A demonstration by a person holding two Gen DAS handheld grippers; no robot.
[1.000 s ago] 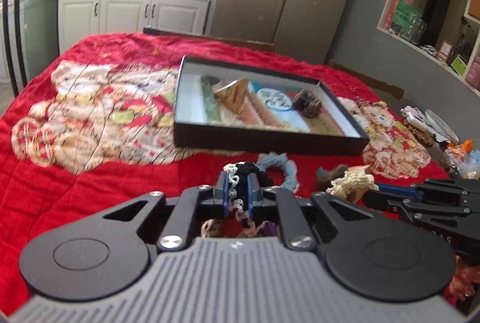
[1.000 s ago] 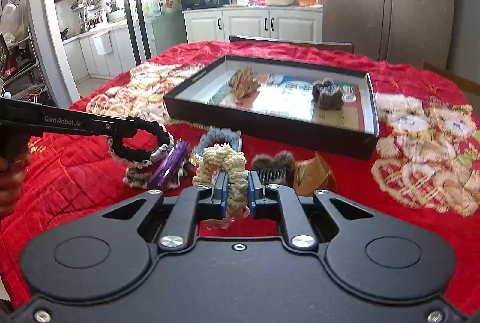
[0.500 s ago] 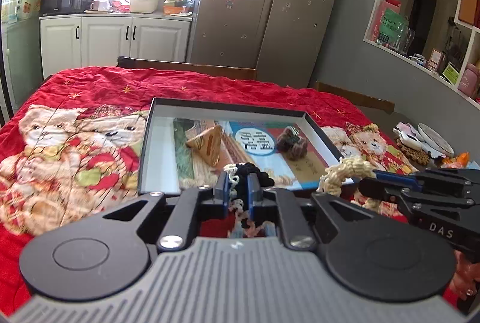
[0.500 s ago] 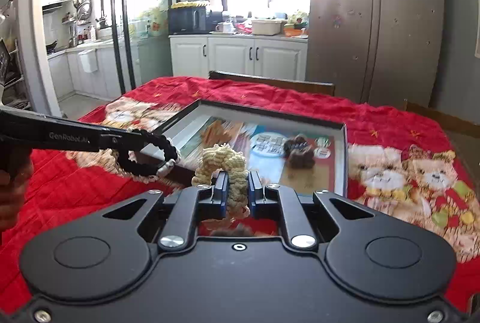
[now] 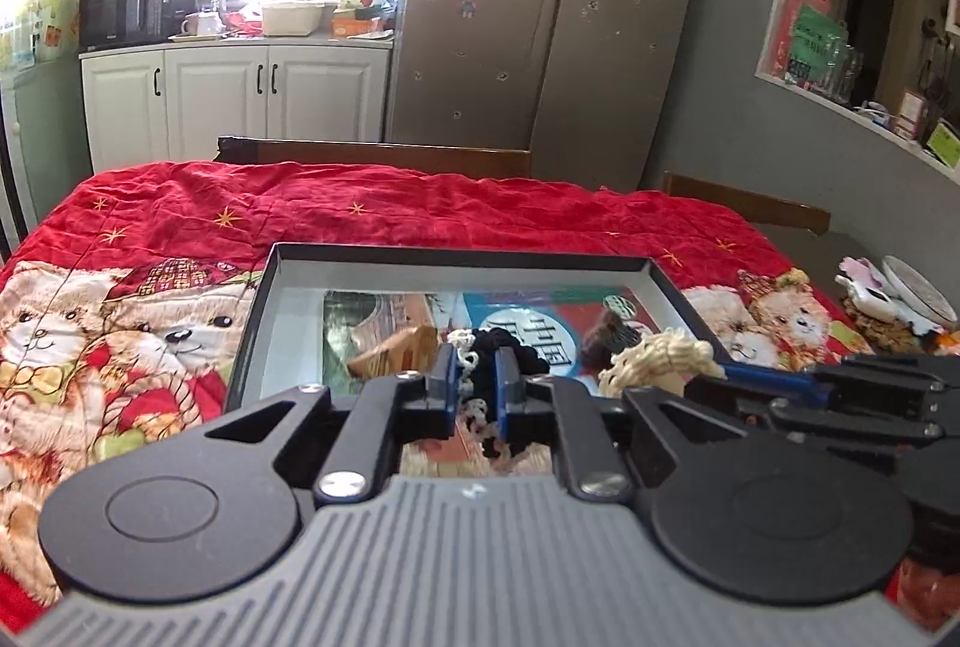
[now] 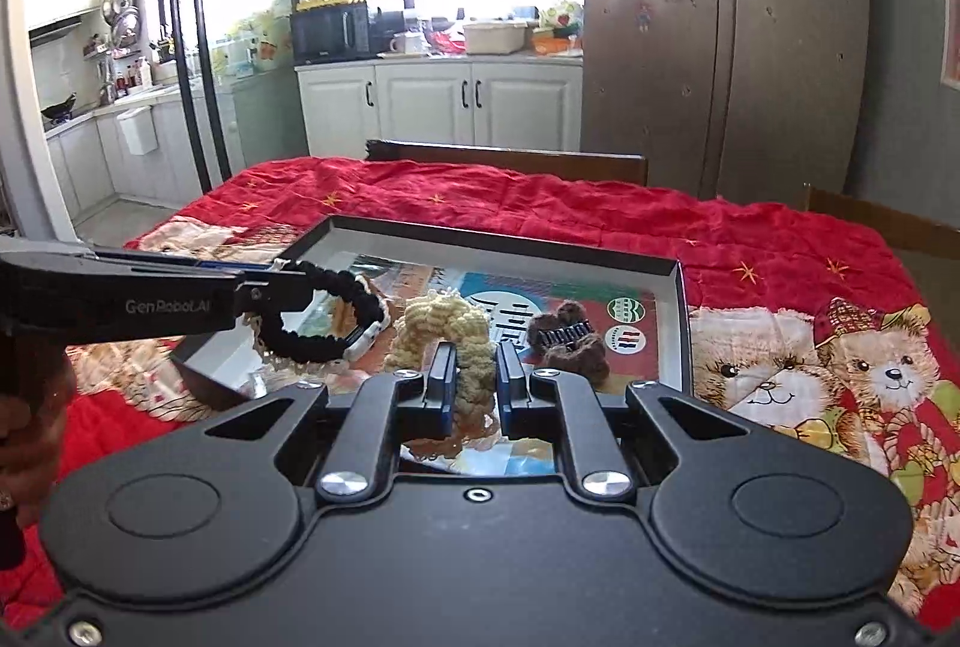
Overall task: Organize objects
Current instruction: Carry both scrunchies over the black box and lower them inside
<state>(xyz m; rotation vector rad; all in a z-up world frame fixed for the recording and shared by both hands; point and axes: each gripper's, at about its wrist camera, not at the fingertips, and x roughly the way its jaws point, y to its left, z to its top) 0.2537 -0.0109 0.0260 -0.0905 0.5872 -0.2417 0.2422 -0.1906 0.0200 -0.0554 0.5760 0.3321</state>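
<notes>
Both scrunchies hang over the tray, ready to drop

My left gripper [image 5: 477, 377] is clamped narrow on the black scrunchie [image 6: 327, 314], its loop dangling sideways beyond my fingertips, over the near left corner of the black tray [image 6: 504, 245]. My right gripper [image 6: 474, 383] pinches the cream knitted scrunchie [image 6: 441, 332], which stands up as an arch between and ahead of my fingers, above the tray's middle. The tray floor lies straight below and ahead of both pairs of fingers. A brown hair claw [image 6: 567, 338] sits just right of my right fingertips and a tan clip [image 5: 399, 350] just left of my left ones, so I judge each release should land between them.
</notes>
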